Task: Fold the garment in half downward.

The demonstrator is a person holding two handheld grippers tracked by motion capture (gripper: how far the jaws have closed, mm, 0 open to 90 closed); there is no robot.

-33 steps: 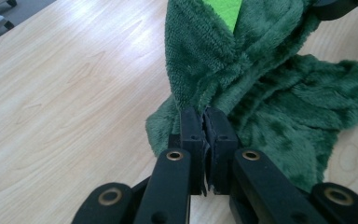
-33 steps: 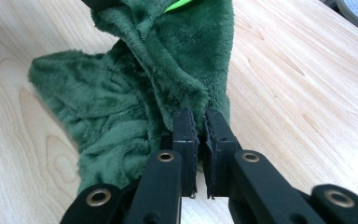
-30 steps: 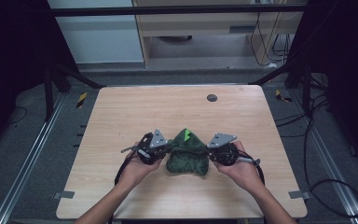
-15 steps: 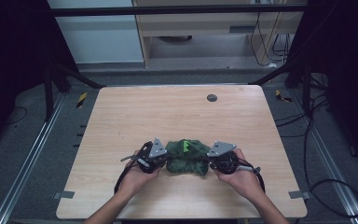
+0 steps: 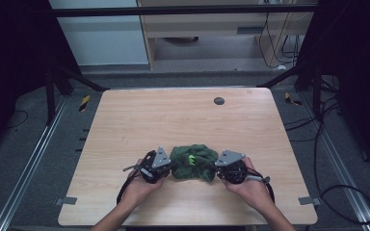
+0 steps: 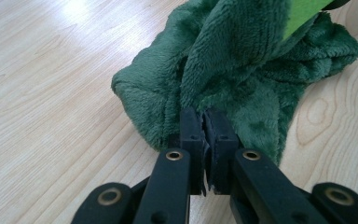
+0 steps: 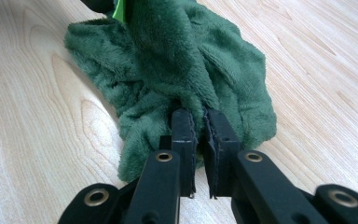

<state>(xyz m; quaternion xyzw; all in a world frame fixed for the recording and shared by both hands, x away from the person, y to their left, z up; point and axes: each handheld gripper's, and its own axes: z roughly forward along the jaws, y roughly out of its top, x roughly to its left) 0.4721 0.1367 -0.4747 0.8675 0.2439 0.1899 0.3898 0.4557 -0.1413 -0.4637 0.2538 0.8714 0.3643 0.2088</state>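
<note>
Folding step, by the look: left gripper and right gripper each clamped on crumpled green plush cloth near table's near edge; next, likely spread it flat.

The cloth lies on the table near its front edge — left gripper at its left end, right gripper at its right.

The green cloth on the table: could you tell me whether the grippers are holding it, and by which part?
Yes. The left gripper is shut on the green cloth at its left edge, and the right gripper is shut on its right edge.
</note>
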